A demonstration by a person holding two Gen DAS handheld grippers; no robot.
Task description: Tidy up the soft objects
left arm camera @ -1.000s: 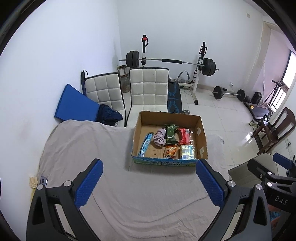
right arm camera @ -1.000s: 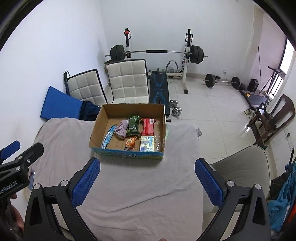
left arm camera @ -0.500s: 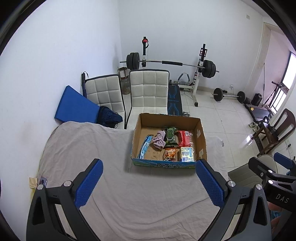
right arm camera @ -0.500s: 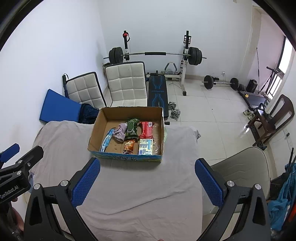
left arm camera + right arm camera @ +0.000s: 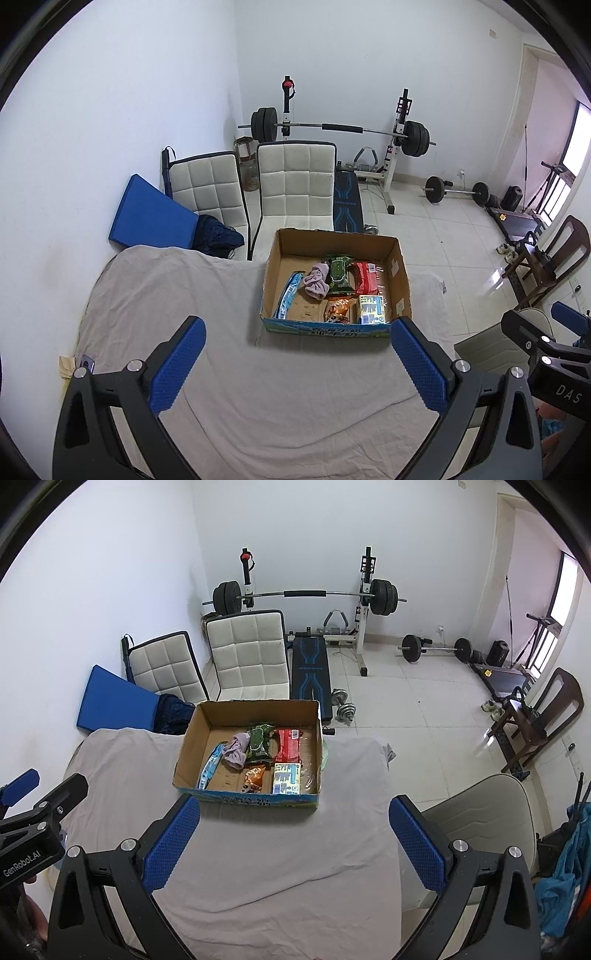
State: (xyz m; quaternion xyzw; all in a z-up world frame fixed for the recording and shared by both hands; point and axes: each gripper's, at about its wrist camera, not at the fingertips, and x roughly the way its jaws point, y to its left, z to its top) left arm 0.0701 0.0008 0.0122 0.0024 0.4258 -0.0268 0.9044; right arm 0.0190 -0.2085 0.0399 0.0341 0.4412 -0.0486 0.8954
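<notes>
An open cardboard box (image 5: 400,280) (image 5: 188,749) stands on a table under a grey cloth (image 5: 177,295) (image 5: 122,775). Inside lie a pink cloth bundle (image 5: 316,284) (image 5: 236,752), a green packet (image 5: 338,275) (image 5: 258,744), a red packet (image 5: 364,277) (image 5: 289,745), a blue packet (image 5: 288,295) (image 5: 209,766), an orange packet (image 5: 338,310) (image 5: 255,777) and a white-blue packet (image 5: 371,309) (image 5: 286,773). My left gripper (image 5: 297,365) and right gripper (image 5: 293,842) are both open and empty, held above the cloth well short of the box.
Two white padded chairs (image 5: 295,184) (image 5: 247,653) and a blue mat (image 5: 151,218) stand behind the table. A barbell rack (image 5: 340,129), a bench (image 5: 309,672) and dumbbells (image 5: 341,703) are on the floor. A beige chair (image 5: 480,812) is to the right.
Both grippers have drawn back and up a little; the box looks slightly farther away. Both stay open and empty.
</notes>
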